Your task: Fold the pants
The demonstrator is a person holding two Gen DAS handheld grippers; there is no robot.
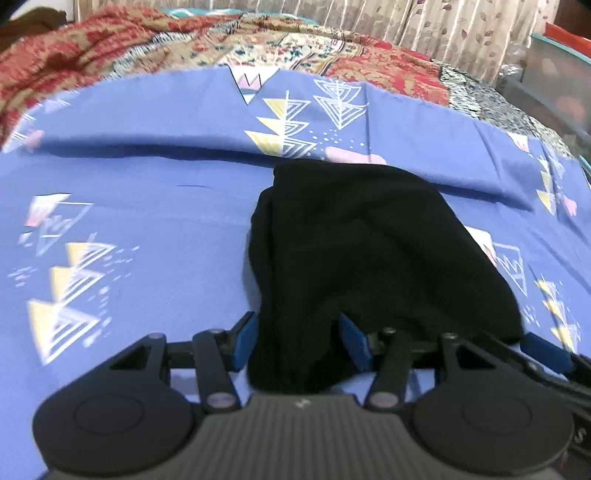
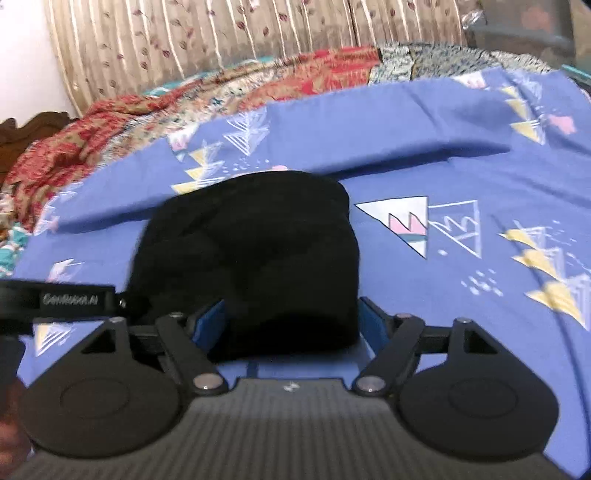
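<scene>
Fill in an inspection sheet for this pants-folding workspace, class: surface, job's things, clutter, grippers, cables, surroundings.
Surface: blue bedsheet with triangle prints, a raised fold across its far side.
Job's things: black pants, bunched in a compact heap on the sheet.
Clutter: nothing seen.
Grippers: left gripper and right gripper both open, blue pads on either side of the pants' near edge.
Cables: nothing seen; a black strap shows at left in the right wrist view.
Surroundings: red patterned quilt, leaf-print curtain behind.
</scene>
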